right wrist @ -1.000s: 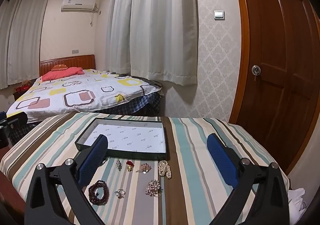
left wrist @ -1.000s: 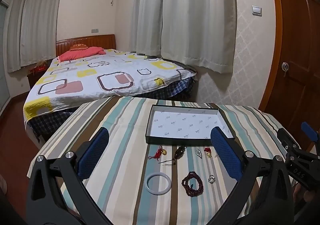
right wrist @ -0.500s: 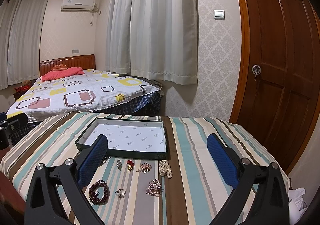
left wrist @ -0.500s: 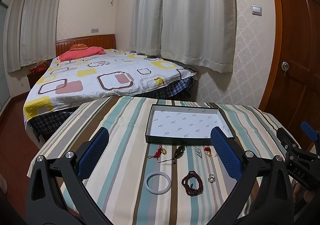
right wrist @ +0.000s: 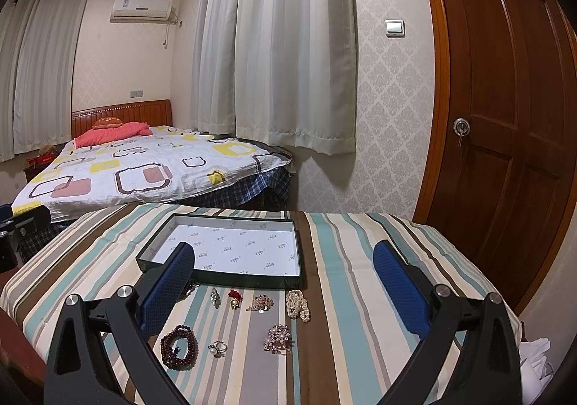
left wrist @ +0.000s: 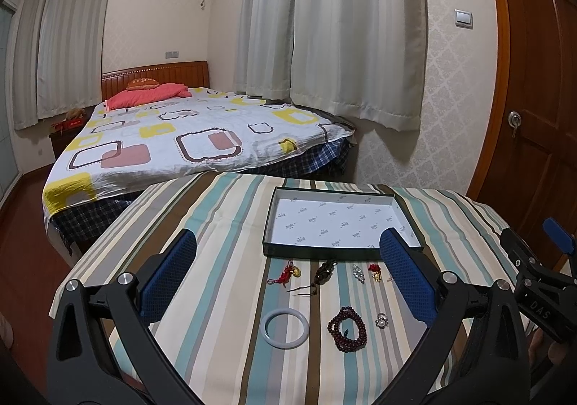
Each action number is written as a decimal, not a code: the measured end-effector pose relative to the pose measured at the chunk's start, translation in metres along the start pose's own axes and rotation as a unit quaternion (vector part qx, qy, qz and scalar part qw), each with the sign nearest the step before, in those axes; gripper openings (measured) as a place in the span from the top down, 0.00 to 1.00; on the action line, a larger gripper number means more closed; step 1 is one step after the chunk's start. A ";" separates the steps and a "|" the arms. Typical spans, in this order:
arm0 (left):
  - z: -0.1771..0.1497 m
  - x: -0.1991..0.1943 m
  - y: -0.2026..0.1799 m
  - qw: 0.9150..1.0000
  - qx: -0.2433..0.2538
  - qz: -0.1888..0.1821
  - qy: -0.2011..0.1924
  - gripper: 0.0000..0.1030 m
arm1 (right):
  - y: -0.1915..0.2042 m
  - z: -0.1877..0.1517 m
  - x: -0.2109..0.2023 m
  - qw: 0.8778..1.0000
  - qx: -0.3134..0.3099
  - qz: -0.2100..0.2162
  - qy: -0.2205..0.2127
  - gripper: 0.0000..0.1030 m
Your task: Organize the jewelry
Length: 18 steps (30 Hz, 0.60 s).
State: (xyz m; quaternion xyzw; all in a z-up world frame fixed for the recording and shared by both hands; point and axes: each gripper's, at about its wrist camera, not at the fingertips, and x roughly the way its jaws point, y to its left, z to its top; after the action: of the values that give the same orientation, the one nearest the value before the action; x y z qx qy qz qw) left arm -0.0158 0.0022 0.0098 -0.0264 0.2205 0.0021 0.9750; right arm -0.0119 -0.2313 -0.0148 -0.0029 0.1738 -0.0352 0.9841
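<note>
On the striped table [left wrist: 223, 260], the left hand-held gripper [left wrist: 288, 271] hovers spread wide and empty; ahead between its fingers lie a white bangle [left wrist: 285, 328] and dark red beads [left wrist: 347, 328]. The shallow tray [right wrist: 288, 224] sits beyond the jewelry. The right hand-held gripper [right wrist: 285, 282], also wide and empty, frames a ring [right wrist: 217, 348], brooch [right wrist: 277, 339] and pearls [right wrist: 298, 305].

My left claw [left wrist: 285, 269] hangs wide open over the striped bench [left wrist: 216, 224]; white bangle [left wrist: 285, 328], dark red beads [left wrist: 347, 329] lie near the shallow box [left wrist: 339, 253].
</note>
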 end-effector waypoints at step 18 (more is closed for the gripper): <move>-0.001 0.000 -0.001 1.000 0.000 0.000 0.000 0.04 | 0.000 0.001 -0.001 1.000 0.000 0.000 -0.001 0.06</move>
State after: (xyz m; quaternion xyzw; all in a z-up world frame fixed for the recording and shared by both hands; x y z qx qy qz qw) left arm -0.0157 0.0014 0.0091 -0.0266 0.2205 0.0017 0.9750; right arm -0.0129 -0.2311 -0.0135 -0.0031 0.1729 -0.0352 0.9843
